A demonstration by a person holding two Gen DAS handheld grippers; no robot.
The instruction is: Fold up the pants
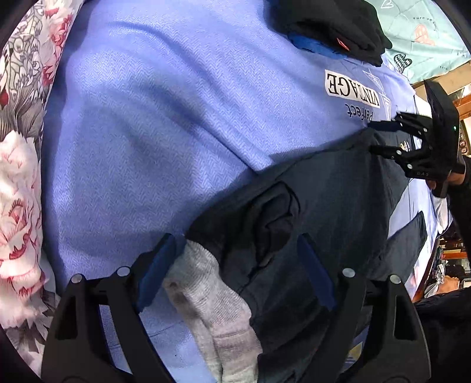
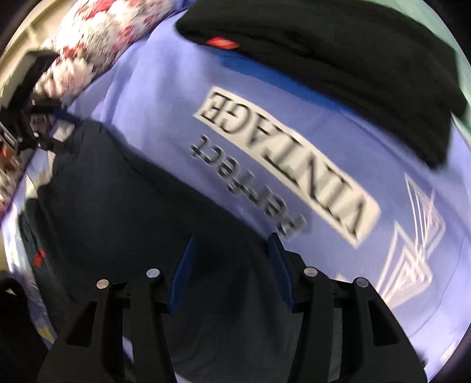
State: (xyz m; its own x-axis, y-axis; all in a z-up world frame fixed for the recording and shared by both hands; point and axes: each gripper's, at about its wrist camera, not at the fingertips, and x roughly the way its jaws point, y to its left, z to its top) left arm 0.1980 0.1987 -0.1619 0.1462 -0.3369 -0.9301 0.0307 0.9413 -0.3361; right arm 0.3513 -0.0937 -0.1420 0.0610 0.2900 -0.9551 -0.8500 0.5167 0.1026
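Note:
Dark navy pants (image 1: 332,188) lie on a lavender sheet (image 1: 153,123), with a grey ribbed cuff (image 1: 212,309) at the near end. My left gripper (image 1: 235,265) is open, its blue-padded fingers (image 1: 316,271) on either side of the bunched cuff end. My right gripper (image 1: 379,137) is seen at the far right of the left wrist view, open over the pants' far edge. In the right wrist view the right gripper (image 2: 232,265) is open above the pants (image 2: 123,200); the left gripper (image 2: 56,129) shows at the far left end.
A folded black garment (image 1: 332,23) with a red tag lies on something blue at the back; it also shows in the right wrist view (image 2: 338,59). The sheet bears a "Perfect VINTAGE" print (image 2: 288,162). Floral bedding (image 1: 20,176) borders the left. A mint cloth (image 1: 424,32) lies behind.

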